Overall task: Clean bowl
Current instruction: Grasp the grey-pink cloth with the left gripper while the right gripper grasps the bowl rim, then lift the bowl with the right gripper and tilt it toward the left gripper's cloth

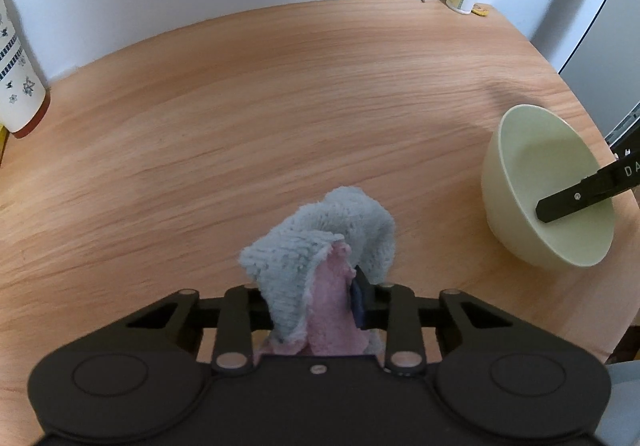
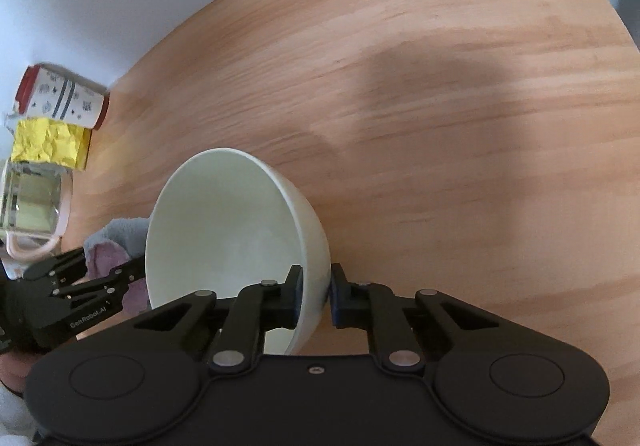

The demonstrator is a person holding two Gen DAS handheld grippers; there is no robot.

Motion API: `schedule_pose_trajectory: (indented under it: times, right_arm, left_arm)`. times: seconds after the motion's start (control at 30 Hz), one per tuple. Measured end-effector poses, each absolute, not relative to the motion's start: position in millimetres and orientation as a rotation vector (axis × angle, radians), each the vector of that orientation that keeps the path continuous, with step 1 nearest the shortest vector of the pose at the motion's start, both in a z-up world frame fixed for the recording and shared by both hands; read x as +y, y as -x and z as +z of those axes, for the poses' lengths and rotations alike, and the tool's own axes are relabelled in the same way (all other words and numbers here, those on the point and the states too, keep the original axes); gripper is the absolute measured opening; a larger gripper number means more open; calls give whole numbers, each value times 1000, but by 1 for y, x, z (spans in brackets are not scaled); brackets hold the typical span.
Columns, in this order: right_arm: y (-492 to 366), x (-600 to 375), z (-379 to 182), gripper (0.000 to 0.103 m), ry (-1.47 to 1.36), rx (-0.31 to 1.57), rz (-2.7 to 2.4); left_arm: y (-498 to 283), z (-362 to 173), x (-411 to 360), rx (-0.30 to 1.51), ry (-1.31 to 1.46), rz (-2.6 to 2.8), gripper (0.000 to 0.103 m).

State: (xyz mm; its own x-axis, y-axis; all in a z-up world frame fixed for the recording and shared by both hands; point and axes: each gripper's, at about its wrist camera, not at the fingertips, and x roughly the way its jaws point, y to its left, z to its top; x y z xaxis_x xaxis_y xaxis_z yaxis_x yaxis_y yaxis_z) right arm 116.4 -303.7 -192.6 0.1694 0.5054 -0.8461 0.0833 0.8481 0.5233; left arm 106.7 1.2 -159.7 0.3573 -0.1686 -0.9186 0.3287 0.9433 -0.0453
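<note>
The right gripper is clamping the rim of the pale bowl, tilting its mouth toward the left gripper, which is closed on a grey-pink cloth. The cloth should be entering the bowl gently — the table edge is near on the right, while the middle is offering free room.

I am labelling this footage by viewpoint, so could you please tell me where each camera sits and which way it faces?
Left wrist: sits on the left tongs, looking forward over the wooden table toward the wall; its own tongs show, shut on a grey-pink cloth.
Right wrist: sits on the right tongs, looking across the table; its own tongs pinch the wall of the tilted bowl.
Shared: both see the bowl, cloth, table, patterned canister, and each other's tongs.
</note>
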Motion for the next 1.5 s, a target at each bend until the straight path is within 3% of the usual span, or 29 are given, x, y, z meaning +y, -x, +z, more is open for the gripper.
schedule_pose_trajectory:
  times: [0.3, 0.8, 1.1, 1.5]
  right_arm:
    - [-104, -309, -196, 13, -589, 1384, 286]
    - [-94, -314, -182, 14, -800, 1361, 213]
    - [-106, -310, -158, 14, -897, 1291, 250]
    - [-108, -305, -134, 15, -846, 1245, 342]
  left_arm:
    - [-102, -159, -5, 1133, -172, -360, 17]
    - [-74, -110, 4, 1039, -83, -489, 15]
    - [-56, -71, -20, 874, -119, -690, 15]
    - [-71, -80, -16, 856, -162, -670, 15]
